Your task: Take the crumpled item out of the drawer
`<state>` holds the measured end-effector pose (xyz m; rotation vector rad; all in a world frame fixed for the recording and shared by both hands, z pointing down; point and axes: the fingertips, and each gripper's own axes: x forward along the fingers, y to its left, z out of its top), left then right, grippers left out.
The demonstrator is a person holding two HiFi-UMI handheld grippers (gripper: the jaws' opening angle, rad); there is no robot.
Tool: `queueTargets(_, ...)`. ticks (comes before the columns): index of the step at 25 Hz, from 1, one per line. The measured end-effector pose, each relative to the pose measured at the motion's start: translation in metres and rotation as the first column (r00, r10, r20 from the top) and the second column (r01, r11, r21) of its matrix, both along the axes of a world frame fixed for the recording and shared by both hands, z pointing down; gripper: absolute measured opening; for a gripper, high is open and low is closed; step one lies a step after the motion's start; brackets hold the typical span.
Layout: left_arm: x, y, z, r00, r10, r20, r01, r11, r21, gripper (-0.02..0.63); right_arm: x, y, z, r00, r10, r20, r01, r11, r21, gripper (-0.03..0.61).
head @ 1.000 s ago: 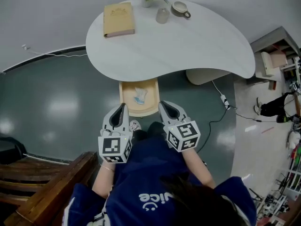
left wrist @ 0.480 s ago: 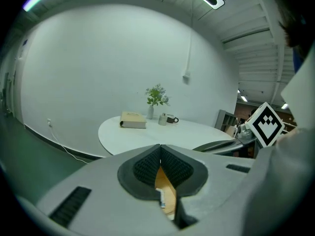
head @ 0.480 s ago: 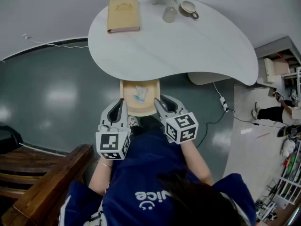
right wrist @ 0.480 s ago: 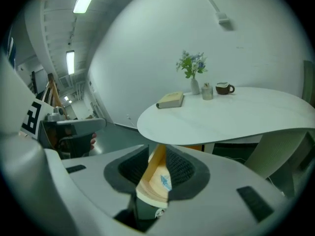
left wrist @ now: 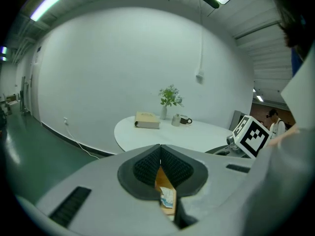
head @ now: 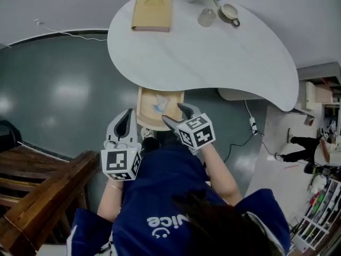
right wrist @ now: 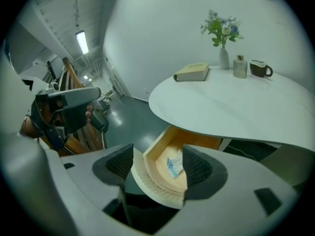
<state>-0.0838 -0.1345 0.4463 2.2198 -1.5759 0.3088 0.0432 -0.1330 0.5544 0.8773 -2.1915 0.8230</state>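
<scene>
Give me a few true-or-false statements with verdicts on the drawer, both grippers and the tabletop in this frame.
1. The drawer is open, with the crumpled item lying inside. True.
2. The right gripper is clamped on the crumpled item. False: its jaws are opening, the pads press on nothing, and the item lies free in the drawer.
3. The left gripper has its jaws together. True.
4. The book lies in the drawer. False: it lies on the table.
</scene>
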Motion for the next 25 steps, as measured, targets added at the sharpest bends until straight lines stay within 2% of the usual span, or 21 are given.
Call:
queueTargets(4,-0.005,-0.002,-0.002,0.999,-0.045,-0.004,0.045,0.999,-0.001,0.005,-0.011,-0.003,0.024,0.992,-0.123,-0.039,0.12,0.991,-0.058,0.333)
queueTargets(11,-0.022,0.0,-0.008,0.985,-0.174,0.012,0.174,0.985,-0.002,0.005,-0.022,-0.009,0.07,0.943,-0.302,-0.138,0.285,0.949,-0.133,0.341)
queueTargets(16,-0.046,0.014,0.003,0.963,-0.264,0.042,0.266,0.963,-0.049,0.005,-0.033,-0.02,0.098,0.919,-0.346,-0.189,0.326,0.937,-0.129,0.365)
queueTargets(20,-0.062,0.023,0.006,0.944,-0.324,0.059,0.328,0.943,-0.065,0.005,-0.039,-0.021,0.117,0.878,-0.418,-0.234,0.39,0.908,-0.154,0.365)
queueTargets(25,-0.066,0.03,0.011,0.931,-0.361,0.058,0.365,0.927,-0.082,0.005,-0.039,-0.022,0.139,0.806,-0.487,-0.337,0.473,0.872,-0.128,0.38)
